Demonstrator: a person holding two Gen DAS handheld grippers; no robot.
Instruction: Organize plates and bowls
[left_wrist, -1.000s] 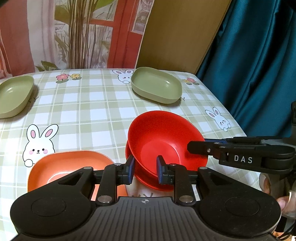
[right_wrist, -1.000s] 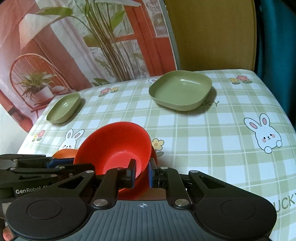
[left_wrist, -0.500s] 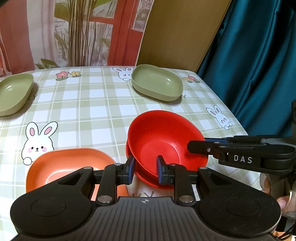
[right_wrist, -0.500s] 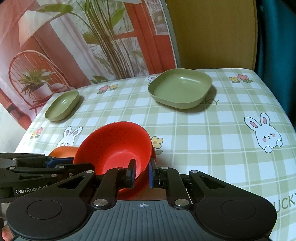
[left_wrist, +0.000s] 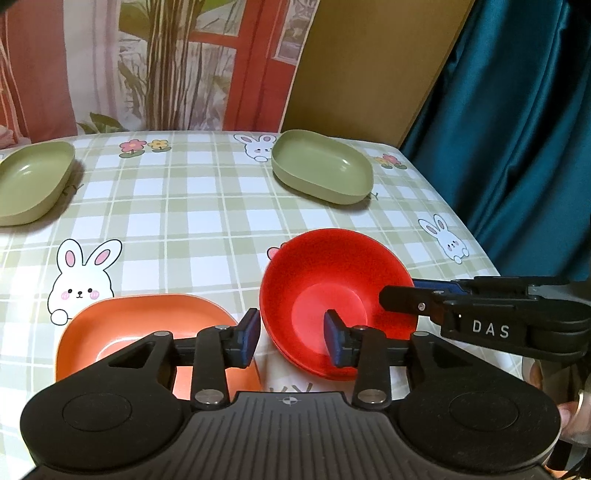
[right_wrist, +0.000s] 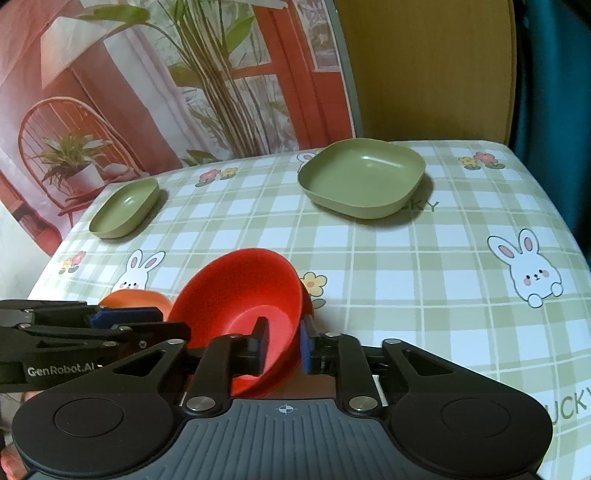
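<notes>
Your left hand-held gripper (left_wrist: 291, 341) is opening right now, and in the left wrist view its blue pads (left_wrist: 248, 334) stand clear on either side of the near rim of the red bowl (left_wrist: 334, 295), not pressing it. That bowl sits nested on a second red one at lower centre of the frame, on the checked, rabbit-printed desk (left_wrist: 207, 221). Over in the right wrist view your right hand-held gripper (right_wrist: 282, 345) is opening too, with the bowl's rim (right_wrist: 284, 332) between its jaws; the gap is narrow, and you can't quite tell from here whether the pads have let go. The left view gives you the orange plate (left_wrist: 147, 332) broadly at lower left, just beside the red bowls; the right view shows only a sliver of it (right_wrist: 136, 297) behind the other tool. The left view catches your right gripper coming in from the right edge, its tip at the bowl's far rim, and a bit of your hand (left_wrist: 572, 417) at the lower right. Two green dishes sit well apart at the back: one (left_wrist: 321, 171) at upper centre, one (left_wrist: 31, 181) at the left edge. The right view shows the nearer one (right_wrist: 362, 177) as squarish, and the backdrop's pictured chair (right_wrist: 59, 155) at upper left.
</notes>
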